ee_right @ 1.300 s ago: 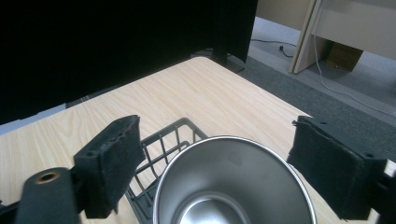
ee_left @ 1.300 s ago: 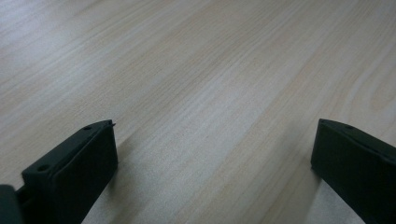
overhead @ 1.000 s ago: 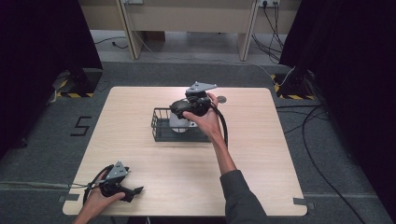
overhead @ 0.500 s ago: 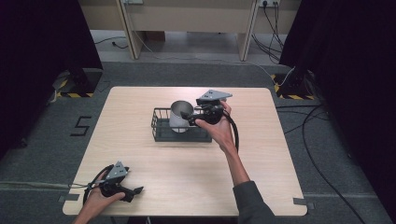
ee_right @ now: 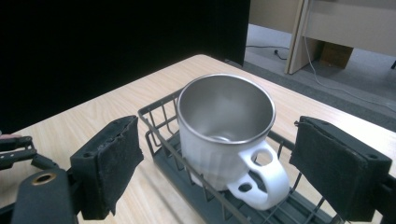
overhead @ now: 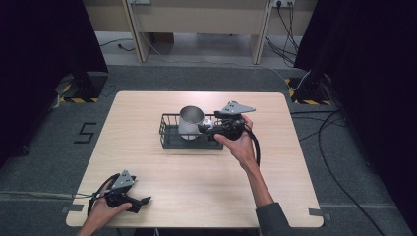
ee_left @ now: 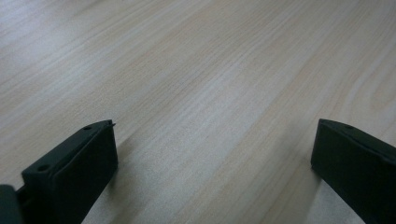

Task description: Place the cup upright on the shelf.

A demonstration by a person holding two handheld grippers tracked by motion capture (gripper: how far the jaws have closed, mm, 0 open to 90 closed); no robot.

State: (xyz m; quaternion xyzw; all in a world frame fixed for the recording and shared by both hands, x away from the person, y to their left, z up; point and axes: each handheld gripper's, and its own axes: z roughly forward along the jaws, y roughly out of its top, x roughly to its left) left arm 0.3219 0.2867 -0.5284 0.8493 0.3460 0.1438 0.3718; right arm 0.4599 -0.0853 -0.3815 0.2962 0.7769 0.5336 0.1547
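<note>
A steel mug (overhead: pixel 189 120) with a white shell and a white handle stands upright in a black wire basket (overhead: pixel 169 140) at the middle of the wooden table (overhead: pixel 295 196). My right gripper (overhead: pixel 204 130) is held level just right of the basket and points left at the mug. In the right gripper view the mug (ee_right: pixel 224 126) stands in the basket (ee_right: pixel 159 116), its handle turned toward the right gripper (ee_right: pixel 222 154). The jaws stand apart on either side and the pads touch nothing. My left gripper (overhead: pixel 142 201) rests at the table's front left, the left gripper (ee_left: pixel 212 140) open over bare wood.
The basket's wire walls ring the mug. Bare tabletop lies around the basket on all sides. Cables run over the floor at the right (overhead: pixel 339 123), and desk legs (overhead: pixel 137 39) stand beyond the far edge.
My right gripper has drawn back to the right, from over the basket to its right end. The mug, first hidden under the hand, now stands uncovered. The left hand has stayed still.
</note>
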